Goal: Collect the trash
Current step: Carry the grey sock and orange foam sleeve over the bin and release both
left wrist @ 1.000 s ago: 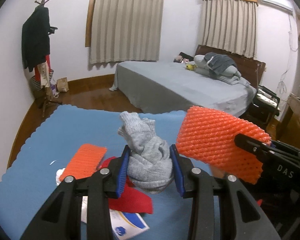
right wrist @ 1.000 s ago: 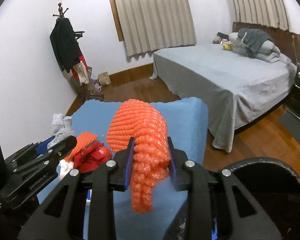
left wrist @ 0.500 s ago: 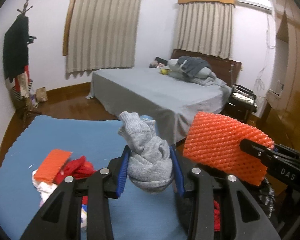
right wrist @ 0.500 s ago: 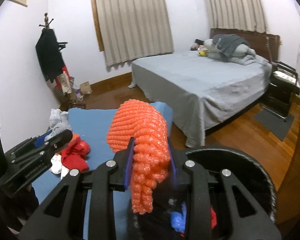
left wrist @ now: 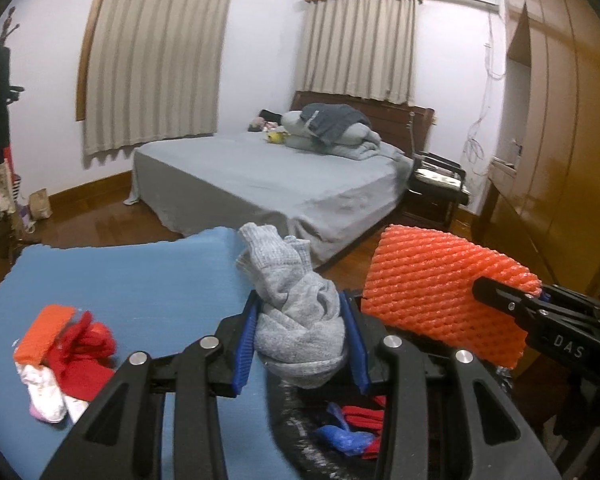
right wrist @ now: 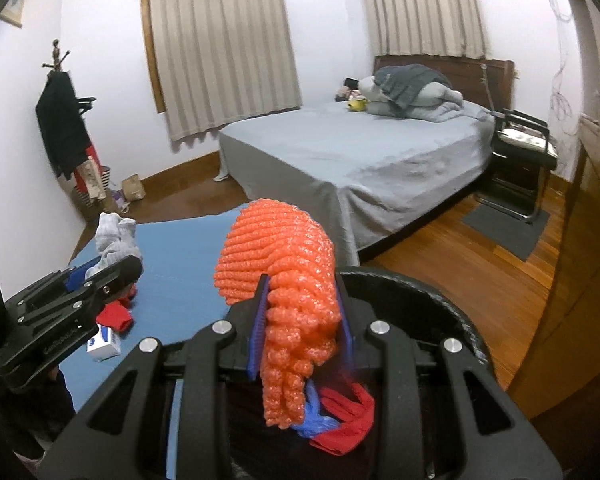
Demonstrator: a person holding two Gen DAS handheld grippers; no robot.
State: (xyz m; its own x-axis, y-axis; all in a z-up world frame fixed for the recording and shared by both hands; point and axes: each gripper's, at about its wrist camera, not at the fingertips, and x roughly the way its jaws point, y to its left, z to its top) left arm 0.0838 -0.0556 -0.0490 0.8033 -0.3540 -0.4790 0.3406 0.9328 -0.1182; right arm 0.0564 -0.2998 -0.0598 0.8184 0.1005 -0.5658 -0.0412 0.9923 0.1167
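Observation:
My left gripper (left wrist: 300, 322) is shut on a grey knitted sock (left wrist: 296, 312) and holds it over the rim of a black bin (left wrist: 300, 432). My right gripper (right wrist: 300, 322) is shut on an orange foam net (right wrist: 288, 276) and holds it above the same black bin (right wrist: 428, 292). The net also shows at the right of the left wrist view (left wrist: 440, 296). Red and blue scraps (right wrist: 336, 420) lie inside the bin. More trash lies on the blue mat (left wrist: 132, 280): an orange foam piece (left wrist: 44, 332), red cloth (left wrist: 84, 356) and white cloth (left wrist: 44, 392).
A grey bed (right wrist: 364, 160) stands behind the mat. A wooden wardrobe (left wrist: 560, 160) is at the right. A coat rack (right wrist: 64, 128) stands by the left wall. A small white and blue box (right wrist: 104, 344) lies on the mat.
Both grippers have swung to the right, away from the mat and over the black bin, each still holding its item. The bin's inside has come into view.

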